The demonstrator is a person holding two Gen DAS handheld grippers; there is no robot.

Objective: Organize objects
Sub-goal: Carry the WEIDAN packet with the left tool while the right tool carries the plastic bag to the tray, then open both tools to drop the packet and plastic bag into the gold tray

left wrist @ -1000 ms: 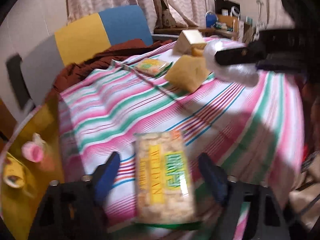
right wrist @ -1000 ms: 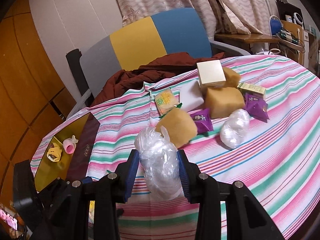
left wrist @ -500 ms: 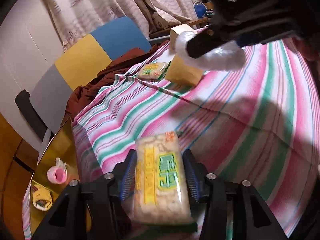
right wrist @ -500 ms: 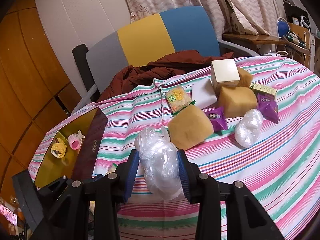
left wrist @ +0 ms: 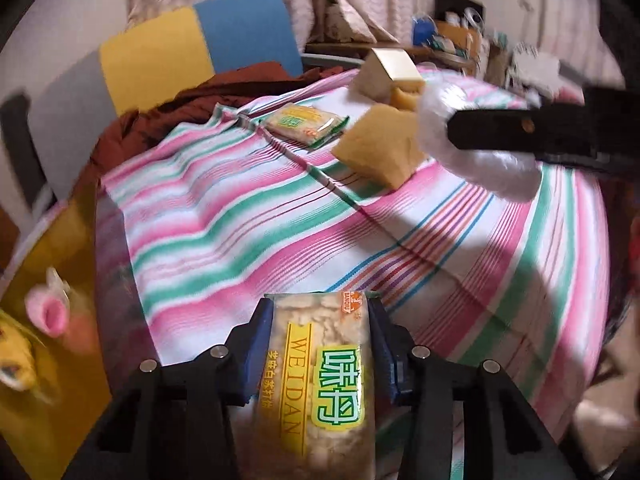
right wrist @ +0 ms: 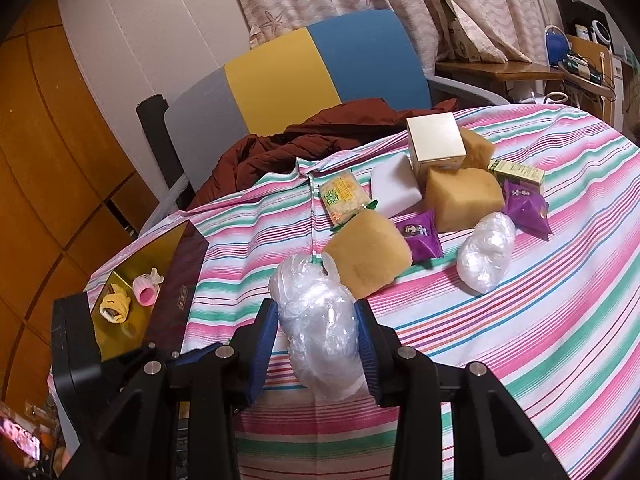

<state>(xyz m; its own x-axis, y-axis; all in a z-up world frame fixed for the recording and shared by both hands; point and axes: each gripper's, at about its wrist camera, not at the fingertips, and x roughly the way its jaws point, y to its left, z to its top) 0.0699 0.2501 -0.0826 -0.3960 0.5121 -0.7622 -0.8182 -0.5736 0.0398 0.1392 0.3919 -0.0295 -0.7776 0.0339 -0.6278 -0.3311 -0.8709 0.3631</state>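
My left gripper (left wrist: 318, 334) is shut on a cracker packet (left wrist: 324, 376) with yellow and green print, held above the striped tablecloth (left wrist: 248, 216). My right gripper (right wrist: 318, 332) is shut on a crumpled clear plastic bag (right wrist: 316, 320) over the near part of the table; it also shows at the right of the left wrist view (left wrist: 472, 148). A gold tray (right wrist: 132, 280) at the left edge holds a pink clip (right wrist: 146, 288) and a yellow item (right wrist: 114, 304).
On the far side lie a second cracker packet (right wrist: 344, 198), tan sponges (right wrist: 368, 256), purple sachets (right wrist: 420, 238), another plastic bag (right wrist: 486, 252), a white block (right wrist: 394, 190) and a cream box (right wrist: 436, 142). A chair (right wrist: 304, 68) with a brown garment (right wrist: 312, 140) stands behind.
My left gripper closed on the cracker packet and lifted it off the cloth, swinging its view. My right gripper kept hold of the plastic bag and drew back slightly.
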